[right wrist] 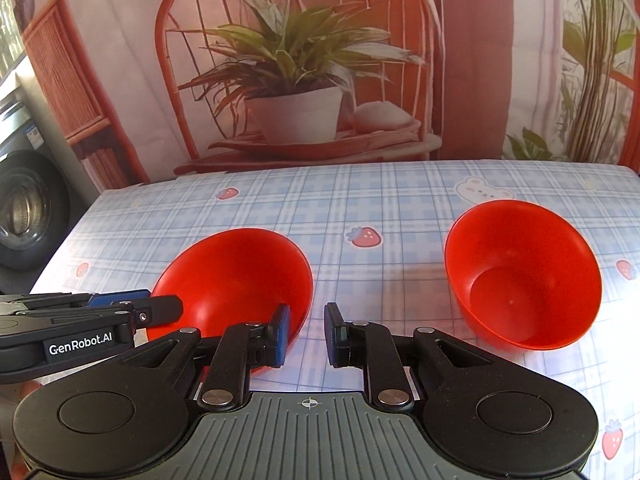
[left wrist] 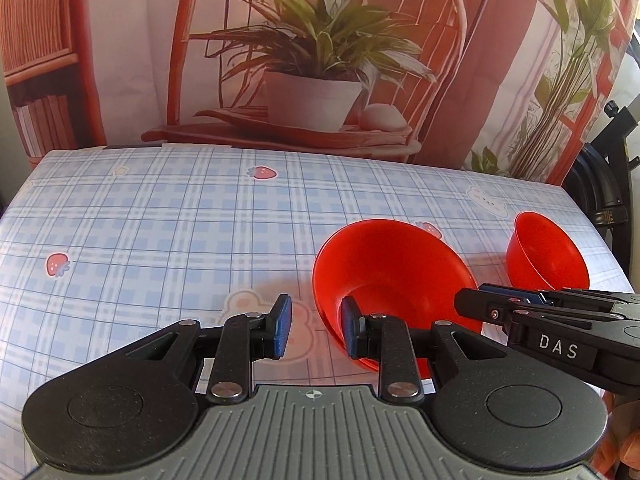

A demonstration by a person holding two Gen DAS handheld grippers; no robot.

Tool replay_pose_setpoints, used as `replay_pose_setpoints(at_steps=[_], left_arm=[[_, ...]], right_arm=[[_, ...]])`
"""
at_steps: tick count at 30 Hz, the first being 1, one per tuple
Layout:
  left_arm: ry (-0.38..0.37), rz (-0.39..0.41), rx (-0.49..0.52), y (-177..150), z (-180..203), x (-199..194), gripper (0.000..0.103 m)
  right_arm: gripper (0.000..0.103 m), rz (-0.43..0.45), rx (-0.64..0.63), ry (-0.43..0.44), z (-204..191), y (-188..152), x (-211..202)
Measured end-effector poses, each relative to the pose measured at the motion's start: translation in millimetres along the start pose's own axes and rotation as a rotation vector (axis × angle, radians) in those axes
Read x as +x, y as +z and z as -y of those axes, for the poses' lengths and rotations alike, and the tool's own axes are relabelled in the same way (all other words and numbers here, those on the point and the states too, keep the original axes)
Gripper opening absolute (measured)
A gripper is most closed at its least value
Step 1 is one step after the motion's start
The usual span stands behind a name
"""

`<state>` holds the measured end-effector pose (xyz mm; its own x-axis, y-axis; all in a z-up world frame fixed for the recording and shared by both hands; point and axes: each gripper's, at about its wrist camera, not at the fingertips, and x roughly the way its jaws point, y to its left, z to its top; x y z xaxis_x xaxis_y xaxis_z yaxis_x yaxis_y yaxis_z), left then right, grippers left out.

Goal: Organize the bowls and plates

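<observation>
You had two red bowls upright and well apart on the checked cloth [right wrist: 400,208]: the left bowl [right wrist: 236,276] near both tools, the right bowl [right wrist: 524,276] off alone. No plates showed. Your left gripper [left wrist: 316,330] was part open and empty, its right finger just at that bowl's near rim, probably lined up to pinch the wall. Your right gripper [right wrist: 306,332] was likewise part open, holding nothing, one finger by the same bowl's rim, likely waiting to steady it for nesting.
</observation>
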<state>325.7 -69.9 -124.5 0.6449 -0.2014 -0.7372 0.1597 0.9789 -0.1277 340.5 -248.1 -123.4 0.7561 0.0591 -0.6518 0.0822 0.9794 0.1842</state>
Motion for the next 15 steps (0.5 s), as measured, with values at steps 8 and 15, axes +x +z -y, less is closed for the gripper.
replay_pose_setpoints(at_steps=[8, 15], left_arm=[[-0.014, -0.032, -0.004, 0.0, 3.1, 12.0, 0.028], [-0.028, -0.036, -0.005, 1.9, 4.5, 10.3, 0.015]], right_arm=[[0.017, -0.015, 0.006, 0.016, -1.8, 0.3, 3.4], [0.012, -0.003, -0.001, 0.014, -6.3, -1.0, -4.1]])
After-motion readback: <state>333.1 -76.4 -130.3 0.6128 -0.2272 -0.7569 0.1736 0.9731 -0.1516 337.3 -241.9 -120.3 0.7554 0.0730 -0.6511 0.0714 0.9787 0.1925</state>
